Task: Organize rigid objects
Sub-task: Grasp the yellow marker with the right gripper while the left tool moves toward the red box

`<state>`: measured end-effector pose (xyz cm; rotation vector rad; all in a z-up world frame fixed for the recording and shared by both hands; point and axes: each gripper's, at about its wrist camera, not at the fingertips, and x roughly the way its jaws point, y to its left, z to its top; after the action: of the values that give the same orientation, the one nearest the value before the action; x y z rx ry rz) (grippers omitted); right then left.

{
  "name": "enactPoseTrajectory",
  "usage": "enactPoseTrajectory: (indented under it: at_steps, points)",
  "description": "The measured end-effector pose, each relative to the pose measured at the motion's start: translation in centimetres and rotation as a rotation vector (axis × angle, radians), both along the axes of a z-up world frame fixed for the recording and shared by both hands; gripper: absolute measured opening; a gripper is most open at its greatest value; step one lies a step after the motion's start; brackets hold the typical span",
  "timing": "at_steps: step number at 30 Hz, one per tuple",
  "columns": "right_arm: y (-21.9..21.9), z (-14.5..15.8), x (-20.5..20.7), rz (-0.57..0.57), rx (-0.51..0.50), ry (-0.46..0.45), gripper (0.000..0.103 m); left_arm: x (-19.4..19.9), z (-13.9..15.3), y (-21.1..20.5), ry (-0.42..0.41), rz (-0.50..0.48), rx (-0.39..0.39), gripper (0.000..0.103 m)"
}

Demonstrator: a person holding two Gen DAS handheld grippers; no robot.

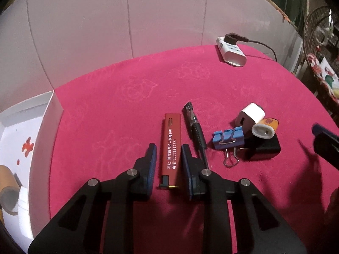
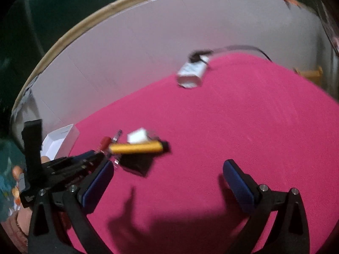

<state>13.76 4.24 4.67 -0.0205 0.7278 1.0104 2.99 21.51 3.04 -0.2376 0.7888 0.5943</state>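
Observation:
A red lighter (image 1: 172, 131) with white print lies on the pink cloth (image 1: 127, 127), and my left gripper (image 1: 168, 148) is shut on its lower half, one blue pad on each long side. Right of it lie a black pen (image 1: 195, 129), a blue binder clip (image 1: 227, 137), a white charger plug (image 1: 252, 114), an orange and white tube (image 1: 264, 128) and a black block (image 1: 262, 148). My right gripper (image 2: 168, 164) stands wide open above bare cloth, right of the orange tube (image 2: 135, 147), with nothing between its fingers. Its view is blurred.
A white power strip (image 1: 232, 51) with a black plug and cord sits at the far edge of the cloth. An open white box (image 1: 42, 116) stands left of the cloth, with a roll of brown tape (image 1: 8, 188) in it. White panels wall the back.

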Motion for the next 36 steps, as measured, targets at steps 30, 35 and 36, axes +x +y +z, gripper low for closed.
enactPoseTrajectory:
  at_steps: [30,35,36]
  points:
    - [4.5,-1.2,0.6,0.096,-0.014,0.081,0.082,0.2,-0.1,-0.2,0.012,0.006,0.026,0.023]
    - [1.7,0.9,-0.3,0.076,0.087,0.075,0.082,0.2,-0.1,-0.2,0.010,0.012,0.034,0.020]
    - [1.2,1.2,-0.5,0.072,0.104,0.076,0.082,0.1,0.0,-0.2,0.004,0.016,0.036,0.019]
